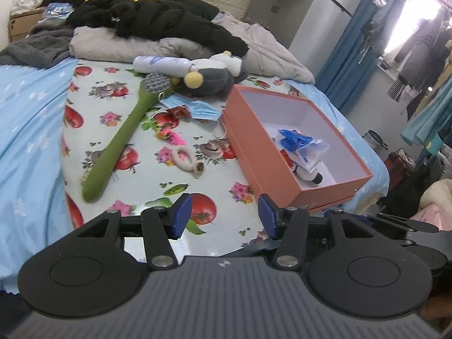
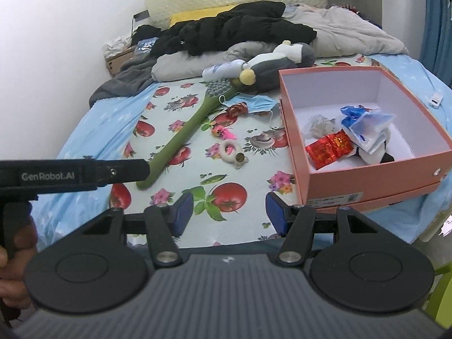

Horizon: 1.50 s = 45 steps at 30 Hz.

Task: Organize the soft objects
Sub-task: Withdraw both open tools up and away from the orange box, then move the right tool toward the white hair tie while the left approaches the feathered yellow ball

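Your left gripper (image 1: 224, 214) hangs low over the near end of the bed with its blue pads spread apart and nothing between them; your right gripper (image 2: 229, 213) is the same, jaws wide and empty, just short of the mattress edge. From the right wrist view you can see the left tool's black body (image 2: 70, 173) reaching in from the left, above the blue sheet (image 2: 93, 130).

The orange box (image 2: 367, 175) sits open at the near right corner of the bed, its near wall close to the mattress edge. Inside lie a red foil packet (image 2: 329, 148), a blue-and-white pouch (image 2: 365, 125) and a crumpled clear wrapper (image 2: 317, 123), with bare floor along the back wall.

On the fruit-print cloth (image 1: 135, 130) left of the box, the green long-handled brush (image 1: 124, 138) runs diagonally, its grey head up by the plush toy (image 1: 209, 82) and white bottle (image 1: 162, 65). A blue face mask (image 1: 195, 107) lies touching the box's far left corner. A pink scrap (image 1: 175, 138) and a white ring-shaped hair tie (image 1: 186, 161) rest between brush and box, apart from both.

Between the hair tie and your pads the cloth is bare, and the black jacket (image 1: 158, 19) and grey quilt (image 1: 254, 45) heap up only at the head end
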Motion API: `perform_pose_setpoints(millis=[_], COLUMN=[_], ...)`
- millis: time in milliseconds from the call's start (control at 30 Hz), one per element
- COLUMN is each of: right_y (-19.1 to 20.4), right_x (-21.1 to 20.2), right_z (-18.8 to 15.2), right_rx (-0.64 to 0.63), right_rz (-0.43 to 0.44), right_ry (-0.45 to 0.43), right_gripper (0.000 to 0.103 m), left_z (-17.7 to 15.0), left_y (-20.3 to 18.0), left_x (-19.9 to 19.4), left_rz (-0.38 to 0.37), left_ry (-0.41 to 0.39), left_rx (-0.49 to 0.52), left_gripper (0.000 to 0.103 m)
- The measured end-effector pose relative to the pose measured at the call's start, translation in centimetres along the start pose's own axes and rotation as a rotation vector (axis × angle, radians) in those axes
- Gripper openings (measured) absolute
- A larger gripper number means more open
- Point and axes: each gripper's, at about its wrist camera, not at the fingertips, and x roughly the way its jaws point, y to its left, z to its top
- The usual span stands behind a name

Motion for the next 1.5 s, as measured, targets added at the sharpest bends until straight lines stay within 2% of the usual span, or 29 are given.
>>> perform_pose_setpoints(millis=[267,667,1000,1100,1500], right_y=[0.4,-0.6,-1.2,-1.5,-1.7], right_x=[2.3,6.7,9.9,10.8,12.6], right_z=[0.2,0.8,0.9,0.8,1.2], right_rx=[-0.019,0.001,-0.042,-0.040,-0.084], right_rz=[-0.007,-0.003,0.001,0.009,0.040], right_ry=[0.003,-0.006,-0.013,-0.007,-0.017], right_gripper=[0.059,0.059,0.059,0.059,0.059], left_z=[0.8,3.6,4.8,5.1,6.0], left_y=[1.8,3.8,4.8,4.8,5.9], left_x=[1.9,8.2,11.5,12.2,15.7], left_rz=[0.017,0.047,0.054,0.077,0.101], left_ry=[0.026,0.105,0.112,0.108,0.128], left_rx=[-0.025,-0.014,-0.015,-0.001,-0.046], left_gripper=[0.058,0.058,0.058,0.058,0.058])
